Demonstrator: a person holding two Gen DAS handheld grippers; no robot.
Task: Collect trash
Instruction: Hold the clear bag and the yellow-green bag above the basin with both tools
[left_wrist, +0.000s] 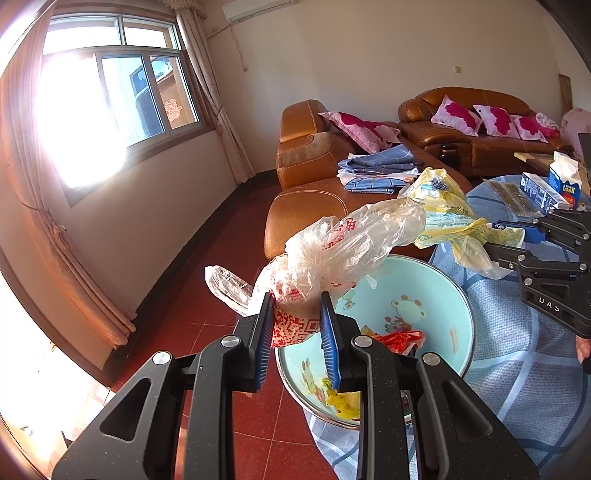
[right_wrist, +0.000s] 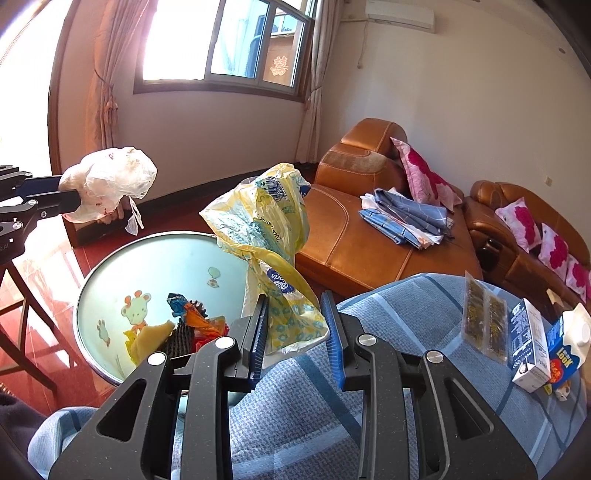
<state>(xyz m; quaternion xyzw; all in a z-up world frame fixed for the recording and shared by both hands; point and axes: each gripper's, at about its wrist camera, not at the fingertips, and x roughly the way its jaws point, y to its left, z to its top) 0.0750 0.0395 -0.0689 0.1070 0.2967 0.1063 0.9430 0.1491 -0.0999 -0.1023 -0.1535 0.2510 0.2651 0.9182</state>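
Observation:
My left gripper (left_wrist: 297, 334) is shut on a crumpled clear plastic bag with red print (left_wrist: 332, 254), held above the near rim of a light blue basin (left_wrist: 458, 291). It also shows in the right wrist view (right_wrist: 110, 184). My right gripper (right_wrist: 295, 332) has a yellow and blue plastic bag (right_wrist: 266, 236) between its fingers, with a gap on the right side; the bag hangs over the basin (right_wrist: 110, 266) edge. In the left wrist view the right gripper (left_wrist: 495, 240) pinches that bag (left_wrist: 447, 218). The basin holds several wrappers (right_wrist: 192, 325).
A table with a blue checked cloth (right_wrist: 406, 332) carries two clear packets (right_wrist: 484, 321) and two cartons (right_wrist: 546, 347). A brown leather sofa (right_wrist: 369, 236) with folded cloth (right_wrist: 406, 218) and pink pillows stands behind. The floor is red tile (left_wrist: 221, 332).

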